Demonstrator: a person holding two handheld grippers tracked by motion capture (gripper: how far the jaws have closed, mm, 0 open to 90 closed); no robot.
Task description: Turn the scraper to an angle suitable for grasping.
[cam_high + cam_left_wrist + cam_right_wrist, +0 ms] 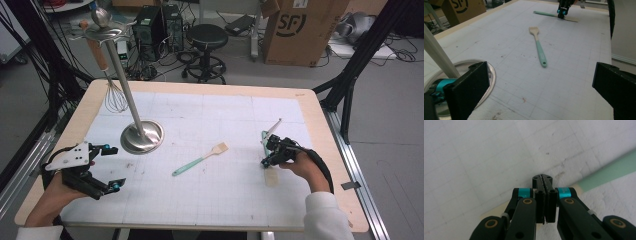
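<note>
Your right gripper (270,156), jaws pressed together, pinches the spatula (271,176) where blade meets handle; its green handle (264,138) points away from you, blade toward you.

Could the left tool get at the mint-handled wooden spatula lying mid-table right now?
Probably yes. The left tool is open, and in the left gripper view only bare white grid mat lies between its jaws and the mint-handled wooden spatula; the steel stand base sits off to the side.

Even, soft overhead light — faint shadows on the table (210,210), slight softness throughout — near gripper parts blurred.
</note>
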